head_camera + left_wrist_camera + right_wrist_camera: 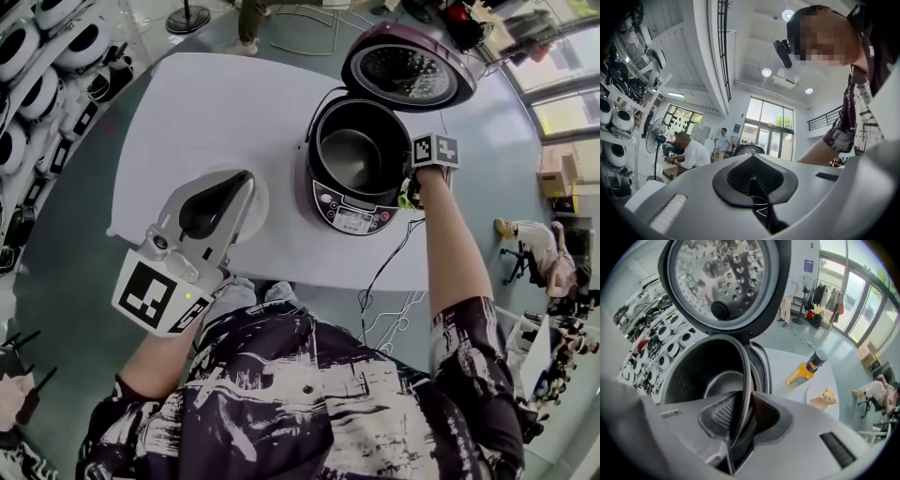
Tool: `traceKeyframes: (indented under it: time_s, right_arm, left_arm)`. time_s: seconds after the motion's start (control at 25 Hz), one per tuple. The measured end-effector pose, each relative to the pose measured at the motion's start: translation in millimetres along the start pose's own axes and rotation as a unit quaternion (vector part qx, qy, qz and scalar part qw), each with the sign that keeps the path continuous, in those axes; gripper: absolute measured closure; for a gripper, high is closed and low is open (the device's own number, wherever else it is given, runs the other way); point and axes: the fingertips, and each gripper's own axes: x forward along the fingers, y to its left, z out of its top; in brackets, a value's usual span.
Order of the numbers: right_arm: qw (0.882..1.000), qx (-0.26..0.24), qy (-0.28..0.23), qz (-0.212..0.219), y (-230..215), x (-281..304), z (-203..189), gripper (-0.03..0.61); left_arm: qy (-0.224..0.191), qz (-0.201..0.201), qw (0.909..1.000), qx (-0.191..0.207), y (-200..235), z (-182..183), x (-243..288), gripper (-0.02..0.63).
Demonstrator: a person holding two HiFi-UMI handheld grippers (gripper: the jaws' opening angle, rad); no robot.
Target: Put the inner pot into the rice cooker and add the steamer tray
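The dark red rice cooker stands open on the white table with its lid tipped back. The metal inner pot sits inside it. My right gripper points steeply down at the pot's right edge. In the right gripper view the pot's rim runs between the jaws of the right gripper, and a gap shows at the left pad. My left gripper hovers shut and empty over a white round tray, mostly hiding it. Seen from its own camera, the left gripper faces the room.
The cooker's cable hangs over the table's near edge. Shelves of rice cookers line the left side. In the right gripper view a yellow bottle and a plate of food lie beyond the cooker. People sit in the background.
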Motion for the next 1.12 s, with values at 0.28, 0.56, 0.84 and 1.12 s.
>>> traceKeyframes:
  time_s: [0.28,0.56,0.84,1.12]
  right_arm:
    - [0.993,0.091,-0.046,0.053,-1,-3,-22,0.541]
    - [0.987,0.085,-0.072,0.115,4,-22,-34,0.514]
    - [0.963,0.001,-0.207,0.173,19,-118,-32,0.574]
    - [0.862,-0.116,-0.443,0.219,80,-290,-34,0.574]
  left_arm:
    - [0.001,-0.013,0.9999,0.009,-18,3,2,0.609]
    - [0.006,-0.033,0.9992,0.019,-45,3,26,0.609]
    - [0.022,-0.059,0.9978,0.024,-69,-2,64,0.609]
    - [0.031,-0.086,0.9954,0.028,-104,-4,106,0.609]
